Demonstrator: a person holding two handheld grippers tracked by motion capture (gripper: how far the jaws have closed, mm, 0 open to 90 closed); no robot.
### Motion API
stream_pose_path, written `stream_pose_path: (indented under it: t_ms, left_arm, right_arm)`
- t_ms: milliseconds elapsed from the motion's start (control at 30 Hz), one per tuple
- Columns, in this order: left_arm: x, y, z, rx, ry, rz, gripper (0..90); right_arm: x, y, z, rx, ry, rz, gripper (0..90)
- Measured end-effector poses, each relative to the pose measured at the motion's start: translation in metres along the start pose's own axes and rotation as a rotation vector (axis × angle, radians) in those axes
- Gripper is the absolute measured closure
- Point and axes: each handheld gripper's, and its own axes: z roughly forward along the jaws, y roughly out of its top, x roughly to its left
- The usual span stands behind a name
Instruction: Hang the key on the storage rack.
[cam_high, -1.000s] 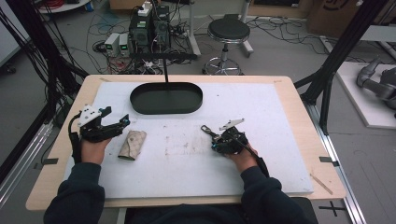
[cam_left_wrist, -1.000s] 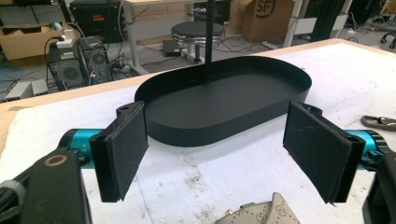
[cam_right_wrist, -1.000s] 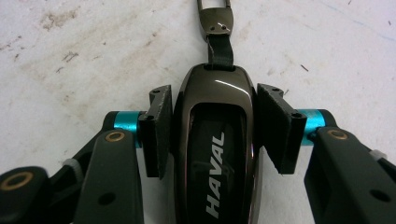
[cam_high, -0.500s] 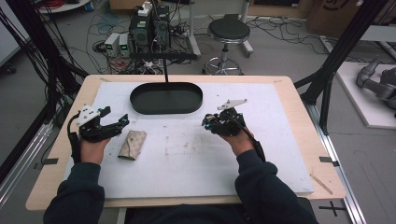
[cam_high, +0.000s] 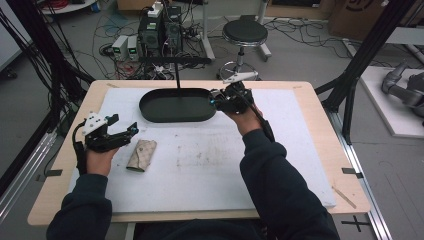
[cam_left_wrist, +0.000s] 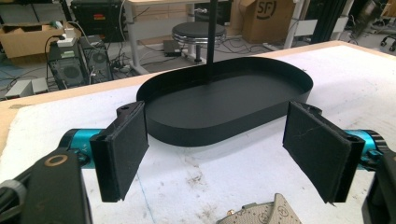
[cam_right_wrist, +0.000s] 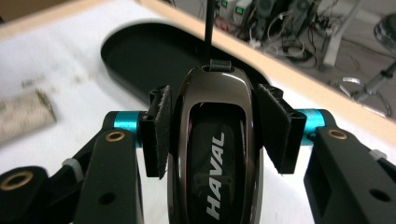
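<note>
The right gripper (cam_right_wrist: 212, 135) is clamping a glossy dark key fob (cam_right_wrist: 214, 154) beside the oval black tray's (cam_high: 170, 114) right end. The left gripper (cam_left_wrist: 224, 149) is sitting wide apart, felt pads bare, near a patterned pouch (cam_high: 141, 155) lying on the white mat (cam_high: 210, 165).

Your right tongs (cam_right_wrist: 212, 128) grip a HAVAL key fob (cam_right_wrist: 215, 144) whose lower end the frame cuts off; the patterned pouch (cam_left_wrist: 261, 214) is likewise cropped at the bottom edge.

Round black stool (cam_high: 245, 32) beyond table (cam_high: 320, 117)
</note>
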Motion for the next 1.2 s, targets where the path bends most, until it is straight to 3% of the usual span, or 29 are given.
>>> stream_pose_path:
  t_ms: [333,433,600,733,933,967,1200]
  left_arm:
    - [0.0,0.0,0.0,-0.005,-0.004,-0.002,22.0]
    - [0.0,0.0,0.0,-0.005,-0.004,-0.002,22.0]
    - [0.001,0.0,0.0,-0.006,-0.002,-0.003,22.0]
    - [0.001,0.0,-0.001,-0.006,-0.005,-0.007,22.0]
    - [0.002,0.0,-0.002,-0.008,-0.007,-0.008,22.0]
    - [0.002,0.0,-0.002,-0.008,-0.005,-0.01,22.0]
    - [0.002,0.0,-0.002,-0.008,-0.004,-0.014,22.0]
  right_arm:
    - [-0.011,0.043,0.014,-0.057,-0.042,0.012,49.6]
    - [-0.018,0.062,0.021,-0.057,-0.068,0.022,49.6]
    - [-0.02,0.077,0.03,-0.052,-0.081,0.014,49.6]
    - [-0.021,0.09,0.039,-0.041,-0.128,0.015,49.6]
    - [-0.028,0.091,0.045,-0.037,-0.169,0.039,49.6]
    - [-0.033,0.088,0.047,-0.028,-0.188,0.048,49.6]
    - [-0.047,0.069,0.053,0.012,-0.197,0.101,49.6]
